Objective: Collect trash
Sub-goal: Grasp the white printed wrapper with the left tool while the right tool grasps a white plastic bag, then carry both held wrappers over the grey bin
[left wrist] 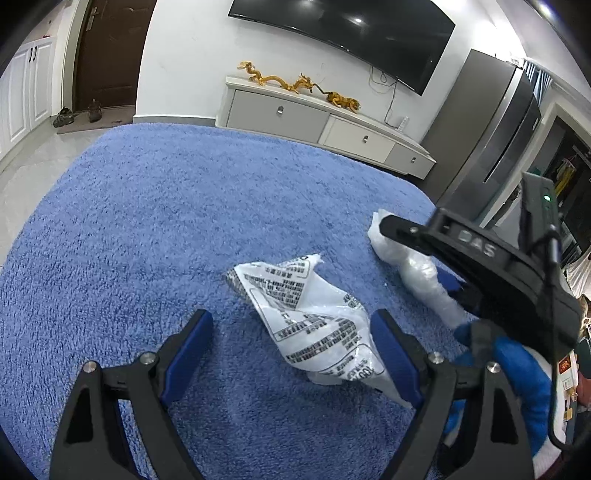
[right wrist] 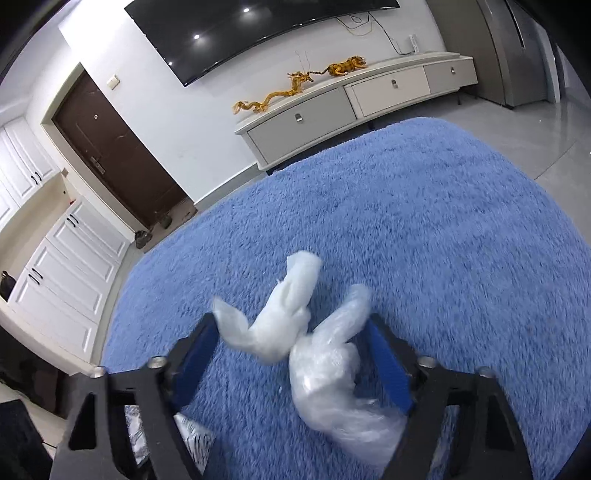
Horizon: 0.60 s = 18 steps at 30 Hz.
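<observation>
Blue shaggy carpet (left wrist: 184, 206) fills the floor before a white wall with a dark television (left wrist: 343, 29) and a low pale drawer cabinet (left wrist: 314, 118) carrying golden dragon figures (left wrist: 273, 79); on this carpet lie the two bits of trash we are after. We keep our left tongs (left wrist: 291, 350) spread wide and angled down over the crumpled white plastic wrapper with black print (left wrist: 314, 317), one blue pad touching or just beside its edge, the other well clear on bare pile, so nothing is gripped yet; we judge that this straddle is there to let the pads meet on the wrapper's raised fold. Our right tongs (right wrist: 295, 354) sit around the twisted bundle of clear bubble-like plastic film (right wrist: 325, 369), which rests on the carpet just beside the wrapper. The film lies against one pad, but the far pad stands apart from it, so we count these tongs as released. Soft film may slip or spring out, we think, so a deep bite suits it.
</observation>
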Motion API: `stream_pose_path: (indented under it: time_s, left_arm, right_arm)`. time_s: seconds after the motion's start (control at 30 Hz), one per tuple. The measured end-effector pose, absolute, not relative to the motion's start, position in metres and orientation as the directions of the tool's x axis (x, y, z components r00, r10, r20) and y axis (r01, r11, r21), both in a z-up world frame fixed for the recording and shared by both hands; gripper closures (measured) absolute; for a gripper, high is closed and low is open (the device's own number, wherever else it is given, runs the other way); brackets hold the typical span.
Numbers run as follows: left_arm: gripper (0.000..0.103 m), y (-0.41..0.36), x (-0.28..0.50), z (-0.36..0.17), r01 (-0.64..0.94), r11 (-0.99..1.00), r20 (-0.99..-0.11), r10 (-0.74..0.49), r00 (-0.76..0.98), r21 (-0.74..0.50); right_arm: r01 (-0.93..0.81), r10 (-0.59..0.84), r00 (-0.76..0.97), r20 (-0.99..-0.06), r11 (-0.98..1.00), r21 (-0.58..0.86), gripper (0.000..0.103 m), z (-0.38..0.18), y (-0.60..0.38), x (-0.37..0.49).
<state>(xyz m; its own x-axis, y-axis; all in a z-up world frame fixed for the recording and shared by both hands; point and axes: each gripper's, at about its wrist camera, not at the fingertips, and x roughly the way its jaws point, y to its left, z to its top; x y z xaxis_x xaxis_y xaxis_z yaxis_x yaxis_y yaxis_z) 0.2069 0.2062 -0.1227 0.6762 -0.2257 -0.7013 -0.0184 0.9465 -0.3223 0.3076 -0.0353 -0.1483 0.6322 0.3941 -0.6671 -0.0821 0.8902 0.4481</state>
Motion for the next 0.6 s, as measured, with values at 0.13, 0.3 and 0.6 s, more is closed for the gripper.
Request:
stream_pose_path:
  time_s: [0.13, 0.3, 0.6]
  left_arm:
    - [0.019, 0.206, 0.21, -0.125, -0.015, 0.945, -0.705, -0.233, 0.67, -0.326]
    - [0.037, 0.198, 0.213, -0.126, 0.001, 0.952, -0.714, -0.232, 0.66, -0.307]
    - [0.074, 0.183, 0.21, -0.122, 0.053, 0.953, -0.713, -0.259, 0.652, -0.298]
  right_arm:
    - [-0.086, 0.359, 0.636, -0.683, 0.913, 0.399, 0.045, -0.149, -0.031, 0.311]
    - [-0.152, 0.365, 0.618, -0.696, 0.924, 0.35, 0.064, -0.15, -0.022, 0.309]
    - [-0.3, 0.469, 0.574, -0.671, 0.883, 0.36, 0.085, -0.139, -0.021, 0.291]
